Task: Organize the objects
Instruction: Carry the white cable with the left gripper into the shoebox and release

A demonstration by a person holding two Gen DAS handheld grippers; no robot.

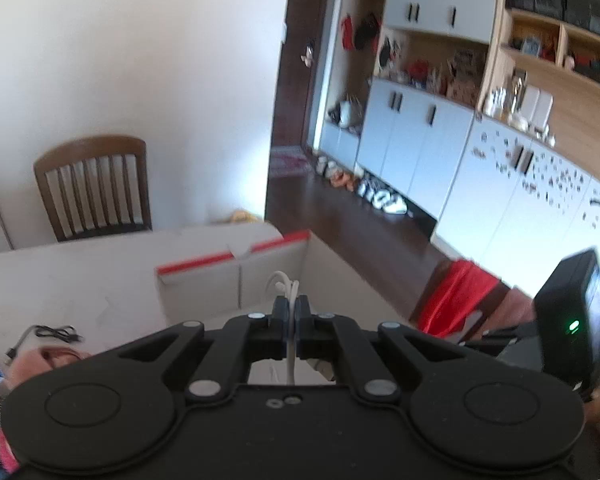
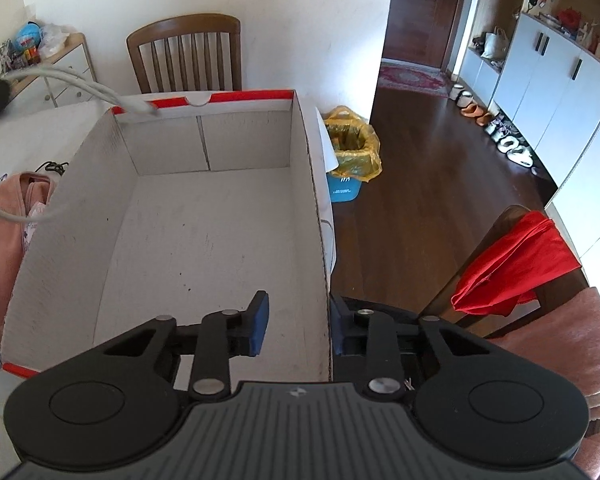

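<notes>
My left gripper (image 1: pixel 291 309) is shut on a white cable (image 1: pixel 287 288), held above the near side of a white cardboard box (image 1: pixel 204 284) with red-edged rims. In the right wrist view the same cable (image 2: pixel 80 84) hangs in a loop over the box's far left corner, and the left gripper shows only as a dark shape at the left edge. My right gripper (image 2: pixel 298 326) is open, its jaws astride the right wall of the box (image 2: pixel 318 216), one inside and one outside. The box floor is bare.
A pink cloth (image 2: pixel 8 216) and a black cable (image 1: pixel 56 334) lie on the white table (image 1: pixel 60 280) left of the box. A wooden chair (image 2: pixel 186 54) stands behind the table. A chair with red cloth (image 2: pixel 516 260) is at right. A bin with a yellow bag (image 2: pixel 352 148) stands on the floor.
</notes>
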